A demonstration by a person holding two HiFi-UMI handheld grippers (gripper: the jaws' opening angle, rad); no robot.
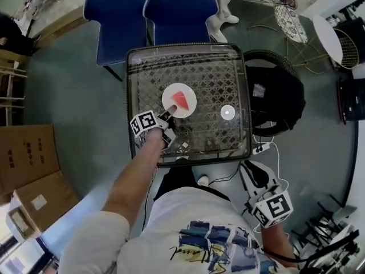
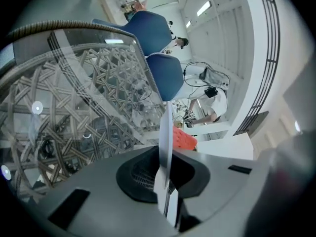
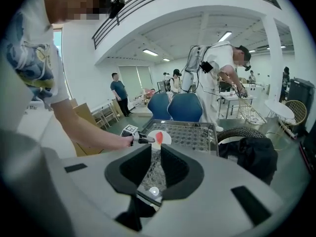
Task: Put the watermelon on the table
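Far left, off the worktop: cardboard boxes (image 1: 25, 153) on the floor, not involved.

Left claw (image 1: 169, 115) reaches in over the near-left part of the worktop (image 1: 217, 73), a glass top on a wicker lattice. It's pinched on the near edge of a white plate (image 1: 189, 108). In the left gripper view the rim runs edge-on straight between the pads, w/ both jaws pressed on it.

The watermelon (image 1: 181, 100), one red wedge, lies on the plate approx. at its centre. The plate is over the middle-left of the glass. Can't tell from any view whether its underside is down on the glass or just above it.

Right of the plate, well apart: a small white disc (image 1: 227, 112) on the glass. Further right, off the worktop, a black bag (image 1: 279, 99) on a wicker chair.

Right claw (image 3: 154, 152) hangs back near the person's body at the near-right, aimed at the worktop. Its jaws stand slightly spread w/ nothing between them, only the glass seen through the gap.

Progress, my read: mostly done. The carry is over and the melon is at the right spot above or on the worktop. Left to do:
- settle the plate flat if it isn't already
- let go of the rim
- pull the left claw clear w/o dragging the plate
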